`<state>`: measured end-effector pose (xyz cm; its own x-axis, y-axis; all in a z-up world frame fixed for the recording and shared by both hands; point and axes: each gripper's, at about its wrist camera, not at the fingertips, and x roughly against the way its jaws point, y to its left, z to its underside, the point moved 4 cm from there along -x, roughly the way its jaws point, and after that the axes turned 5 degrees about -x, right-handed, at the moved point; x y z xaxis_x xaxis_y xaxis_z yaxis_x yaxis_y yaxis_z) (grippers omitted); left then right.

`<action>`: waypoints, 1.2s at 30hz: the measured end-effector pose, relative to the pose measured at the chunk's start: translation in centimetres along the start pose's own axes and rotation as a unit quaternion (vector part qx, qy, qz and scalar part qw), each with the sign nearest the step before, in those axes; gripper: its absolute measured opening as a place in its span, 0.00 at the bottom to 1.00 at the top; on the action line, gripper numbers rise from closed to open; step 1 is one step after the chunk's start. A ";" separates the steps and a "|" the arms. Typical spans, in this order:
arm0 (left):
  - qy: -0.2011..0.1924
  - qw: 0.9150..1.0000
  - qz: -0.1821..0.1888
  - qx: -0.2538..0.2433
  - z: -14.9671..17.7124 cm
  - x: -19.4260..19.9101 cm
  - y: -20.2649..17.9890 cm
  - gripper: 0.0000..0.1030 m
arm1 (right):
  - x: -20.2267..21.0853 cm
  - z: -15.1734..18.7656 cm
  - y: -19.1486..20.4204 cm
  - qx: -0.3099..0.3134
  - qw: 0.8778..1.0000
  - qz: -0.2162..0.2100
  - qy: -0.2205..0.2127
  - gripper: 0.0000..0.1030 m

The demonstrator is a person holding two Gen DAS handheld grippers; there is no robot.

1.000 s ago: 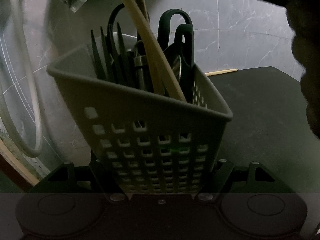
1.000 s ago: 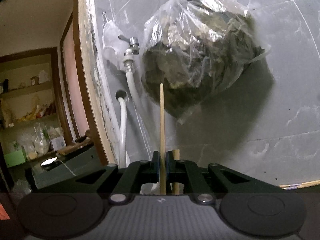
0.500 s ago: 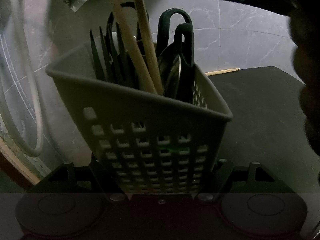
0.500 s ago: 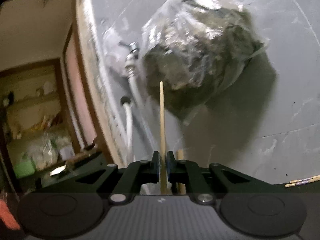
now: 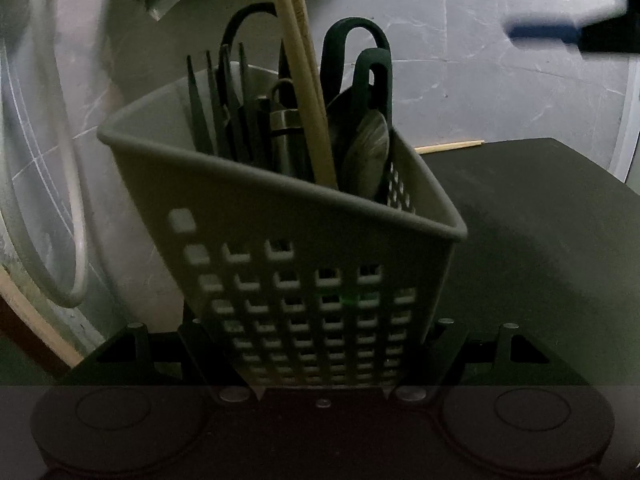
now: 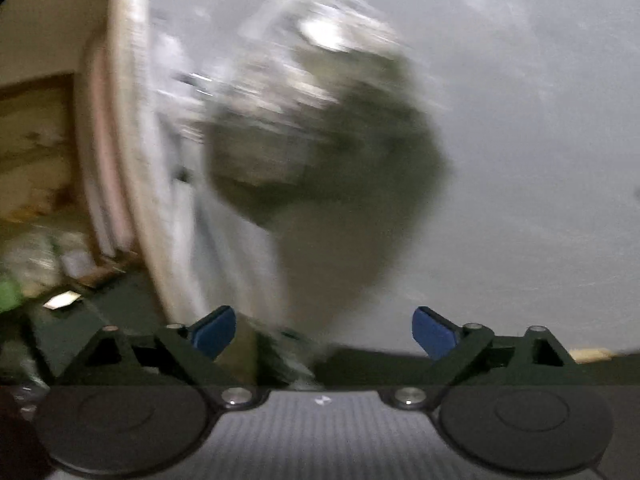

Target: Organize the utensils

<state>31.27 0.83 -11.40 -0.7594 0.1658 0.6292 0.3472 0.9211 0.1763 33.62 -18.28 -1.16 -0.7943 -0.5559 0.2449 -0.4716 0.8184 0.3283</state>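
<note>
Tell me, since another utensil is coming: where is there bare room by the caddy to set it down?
The dark counter right of the grey caddy lies bare up to the stray chopstick at the wall. The caddy itself is crowded with chopsticks, dark utensils and a spoon.
</note>
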 end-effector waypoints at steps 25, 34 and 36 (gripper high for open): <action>0.058 0.991 -0.086 0.083 -1.9 -0.4 -2.6 0.76 | -11.7 1.0 -31.5 -0.096 0.980 0.091 0.150 0.99; 0.059 0.990 -0.096 0.090 -2.3 -0.8 -3.4 0.76 | -13.0 2.2 -31.3 -0.075 0.979 0.052 0.183 0.99; 0.059 0.989 -0.096 0.090 -2.3 -0.8 -3.5 0.76 | -13.2 2.3 -31.0 -0.067 0.978 0.039 0.193 0.99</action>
<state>31.89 -3.37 -10.79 -0.7283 -0.0516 0.6833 0.0904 0.9812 0.1704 57.80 -36.00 -16.67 -0.6092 -0.5274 0.5922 -0.3400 0.8484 0.4058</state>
